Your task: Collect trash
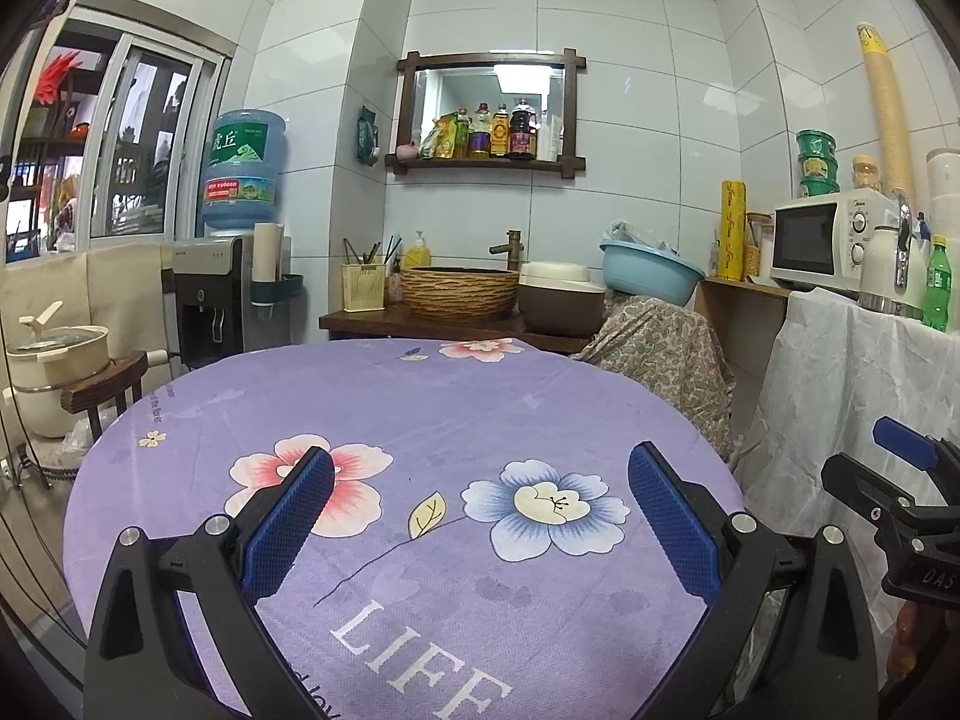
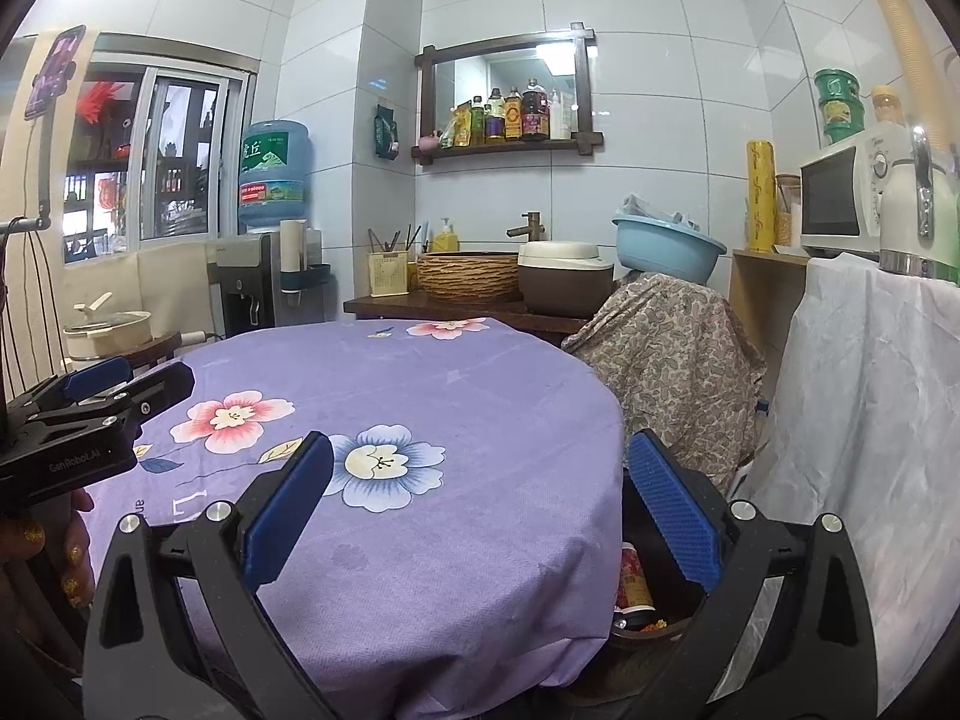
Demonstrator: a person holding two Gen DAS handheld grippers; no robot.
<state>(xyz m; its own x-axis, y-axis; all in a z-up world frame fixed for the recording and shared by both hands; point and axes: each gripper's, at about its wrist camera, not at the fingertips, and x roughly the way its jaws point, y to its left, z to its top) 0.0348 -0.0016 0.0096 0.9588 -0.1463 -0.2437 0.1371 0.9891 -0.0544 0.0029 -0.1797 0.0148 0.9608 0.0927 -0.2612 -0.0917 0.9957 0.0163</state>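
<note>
Both grippers, left gripper (image 1: 480,516) and right gripper (image 2: 480,504), hover with jaws wide and empty over the purple counter (image 1: 420,396). Trash lies off its right edge: a red can (image 2: 633,579) in a dark bin (image 2: 654,630), probably light, thin-walled; grip its sides.

Matt cloth tablecloth (image 1: 420,408); glossy wall tiles (image 1: 630,138); woven basin (image 1: 459,291)
</note>
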